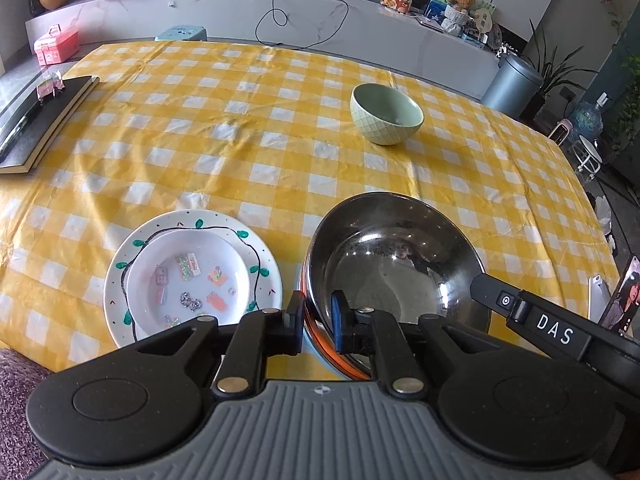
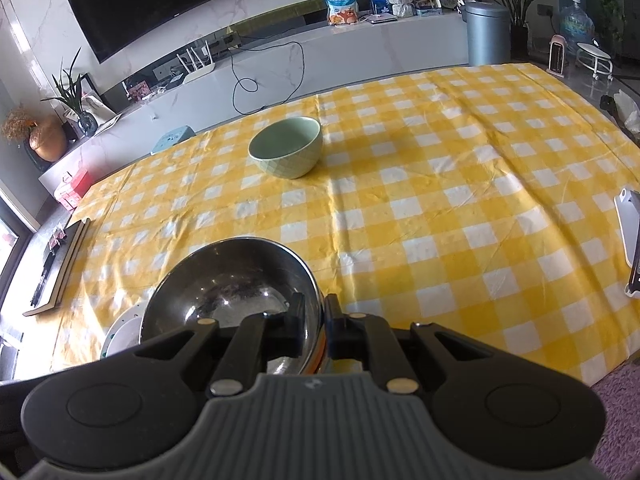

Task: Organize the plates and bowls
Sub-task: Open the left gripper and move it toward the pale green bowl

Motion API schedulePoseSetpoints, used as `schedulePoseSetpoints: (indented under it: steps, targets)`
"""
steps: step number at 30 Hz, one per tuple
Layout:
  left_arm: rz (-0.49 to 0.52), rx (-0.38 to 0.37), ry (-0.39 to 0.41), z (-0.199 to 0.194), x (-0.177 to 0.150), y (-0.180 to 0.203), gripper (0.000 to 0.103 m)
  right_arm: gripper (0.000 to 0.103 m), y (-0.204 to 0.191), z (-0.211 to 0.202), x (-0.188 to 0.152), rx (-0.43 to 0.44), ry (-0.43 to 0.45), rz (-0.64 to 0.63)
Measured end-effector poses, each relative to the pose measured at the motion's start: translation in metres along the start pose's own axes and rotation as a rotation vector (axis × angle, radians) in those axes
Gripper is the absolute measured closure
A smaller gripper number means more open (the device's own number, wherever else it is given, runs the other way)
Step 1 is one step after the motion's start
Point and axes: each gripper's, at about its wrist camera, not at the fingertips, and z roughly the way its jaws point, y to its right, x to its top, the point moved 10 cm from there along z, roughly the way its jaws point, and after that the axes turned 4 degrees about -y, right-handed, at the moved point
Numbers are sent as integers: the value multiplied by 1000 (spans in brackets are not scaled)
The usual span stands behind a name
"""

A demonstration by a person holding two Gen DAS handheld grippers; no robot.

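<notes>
A shiny steel bowl sits near the table's front edge, and also shows in the right wrist view. My left gripper is shut on its near left rim. My right gripper is shut on its right rim; its finger shows in the left wrist view. An orange-edged dish lies under the steel bowl. Left of it a white bowl with stickers rests on a white plate with green leaves, whose edge shows in the right wrist view. A green bowl stands upright farther back.
The table has a yellow checked cloth. A dark book lies at the left edge. A phone on a stand is at the right edge. A purple rug lies below the front edge.
</notes>
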Motion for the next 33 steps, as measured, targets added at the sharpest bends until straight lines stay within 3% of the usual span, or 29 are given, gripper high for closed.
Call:
schedulePoseSetpoints:
  steps: [5, 9, 11, 13, 17, 24, 33]
  targets:
    - [15, 9, 0, 0, 1, 0, 88, 95, -1, -3, 2, 5, 11, -1]
    - [8, 2, 16, -6, 5, -3, 79, 90, -1, -6, 4, 17, 23, 4]
    - [6, -5, 28, -11, 10, -4, 77, 85, -2, -8, 6, 17, 31, 2]
    - [9, -8, 42, -14, 14, -5, 74, 73, -3, -10, 8, 25, 44, 5]
    - [21, -7, 72, -20, 23, -4, 69, 68, -5, -16, 15, 32, 78, -8]
    - [93, -5, 110, -23, 39, 7, 62, 49, -14, -22, 33, 33, 131, -56]
    - [132, -8, 111, -18, 64, 12, 59, 31, -13, -18, 59, 13, 158, -92]
